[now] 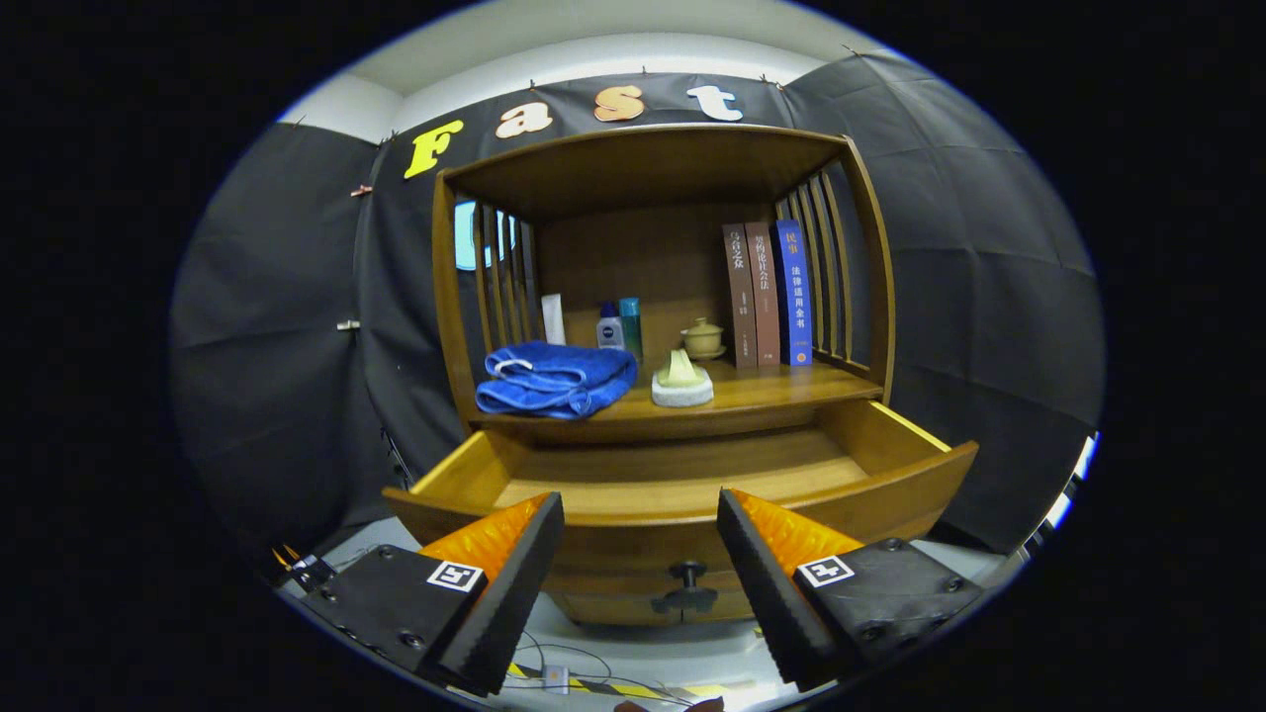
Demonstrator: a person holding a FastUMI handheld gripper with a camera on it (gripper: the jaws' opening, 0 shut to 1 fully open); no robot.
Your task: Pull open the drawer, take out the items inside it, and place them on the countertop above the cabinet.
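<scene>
Hovering spread wide and holding nothing, the fingers (pixel 641 519) frame the pulled-out wooden drawer (pixel 682 494), whose dark round knob (pixel 687 574) sits between them. Above it, the cabinet's smooth wooden countertop (pixel 762 391) carries a folded blue terry towel (pixel 554 378), a pale soap on a white dish (pixel 681 381), small bottles (pixel 620 328), a lidded ceramic cup (pixel 703 338) and three upright books (pixel 767 295).

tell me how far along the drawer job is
The drawer is pulled open, and the part of its floor in view is bare. A blue towel and a small pale item on a pad already sit on the countertop. The gripper hangs open in front of the drawer, jaws apart, holding nothing. Little seems left, though the near floor is hidden.
</scene>
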